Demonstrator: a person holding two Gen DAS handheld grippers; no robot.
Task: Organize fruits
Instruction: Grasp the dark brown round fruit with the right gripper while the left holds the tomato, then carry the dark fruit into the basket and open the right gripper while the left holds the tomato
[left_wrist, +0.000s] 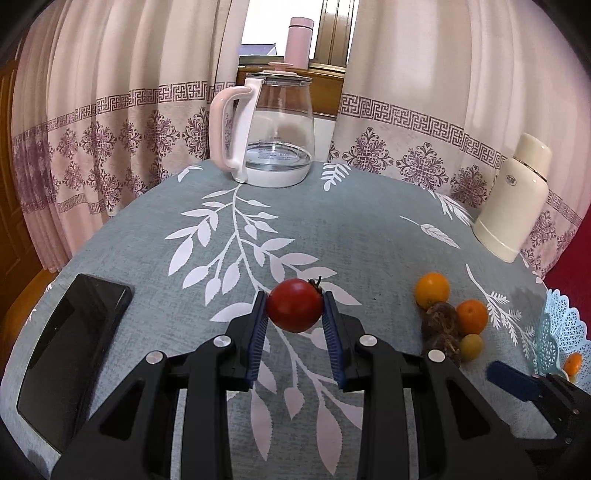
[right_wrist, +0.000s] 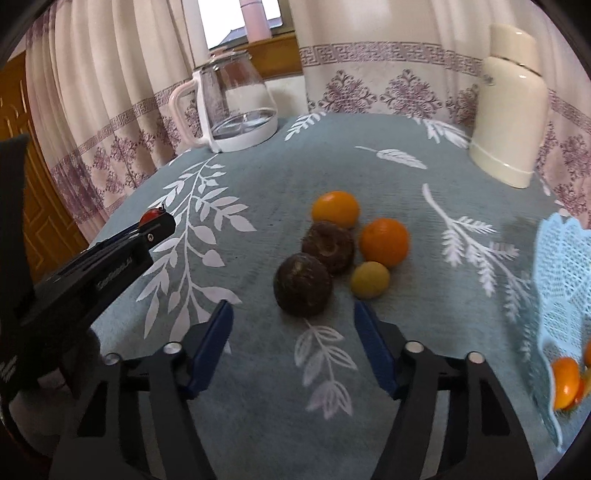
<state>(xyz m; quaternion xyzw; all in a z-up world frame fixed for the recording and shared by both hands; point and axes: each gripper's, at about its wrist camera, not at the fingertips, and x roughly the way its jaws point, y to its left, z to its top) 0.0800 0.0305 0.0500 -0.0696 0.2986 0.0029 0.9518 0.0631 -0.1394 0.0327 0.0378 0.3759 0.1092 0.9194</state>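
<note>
My left gripper (left_wrist: 295, 306) is shut on a red tomato (left_wrist: 294, 310), held just above the grey-green leaf-print tablecloth (left_wrist: 332, 229). The right wrist view shows the same tomato (right_wrist: 149, 215) at the left. My right gripper (right_wrist: 292, 308) is open with nothing between its pads. Just ahead of its fingertips lies a cluster of fruit: two dark brown round fruits (right_wrist: 302, 284) (right_wrist: 328, 247), a small yellow-green fruit (right_wrist: 370, 279), an orange (right_wrist: 385, 242) and a yellow-orange fruit (right_wrist: 335, 208). A light blue lace basket (right_wrist: 565, 266) at the right edge holds orange fruits (right_wrist: 565, 382).
A glass kettle with a pink handle (left_wrist: 275, 136) stands at the table's far side. A cream thermos (left_wrist: 513, 199) is at the back right. A black phone (left_wrist: 70, 350) lies near the left edge. Patterned curtains hang behind, and a pink bottle (left_wrist: 299, 40) sits on the windowsill.
</note>
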